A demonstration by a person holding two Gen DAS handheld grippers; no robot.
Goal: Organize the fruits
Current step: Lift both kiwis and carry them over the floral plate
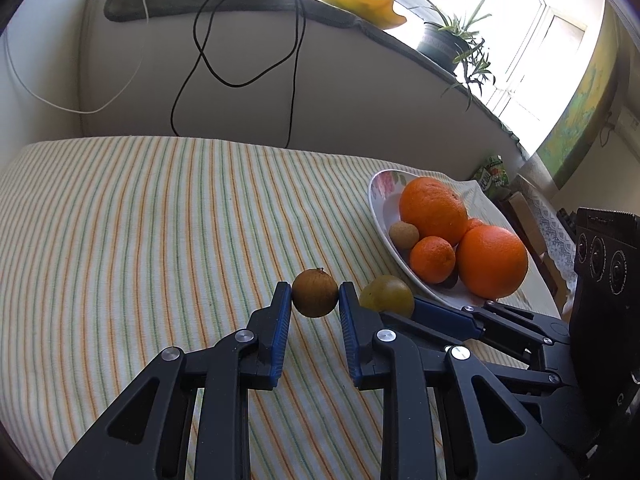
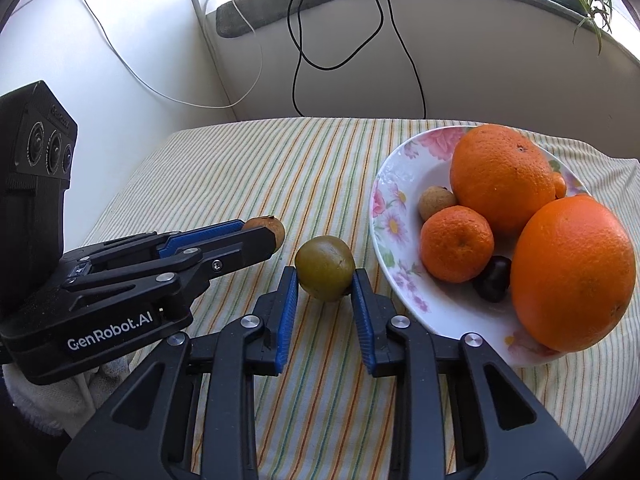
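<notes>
Left gripper (image 1: 315, 294) clamps a small brown fruit (image 1: 315, 293) above the striped tablecloth (image 1: 140, 220). Right gripper (image 2: 325, 280) pinches a greenish fruit (image 2: 325, 268) beside the floral bowl (image 2: 390, 184) of oranges (image 2: 572, 272).

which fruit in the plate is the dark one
The cherry, near-black, tucked between the mandarin and the nearer big orange; everything else in the plate is orange or tan.

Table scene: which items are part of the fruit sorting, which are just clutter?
Job:
- brown fruit in left gripper
- green fruit in right gripper
- floral plate
- two big oranges
- mandarin
- small tan fruit
- dark fruit

Clutter:
- black cable
- white cable
- potted plant
- yellow object on the sill
</notes>
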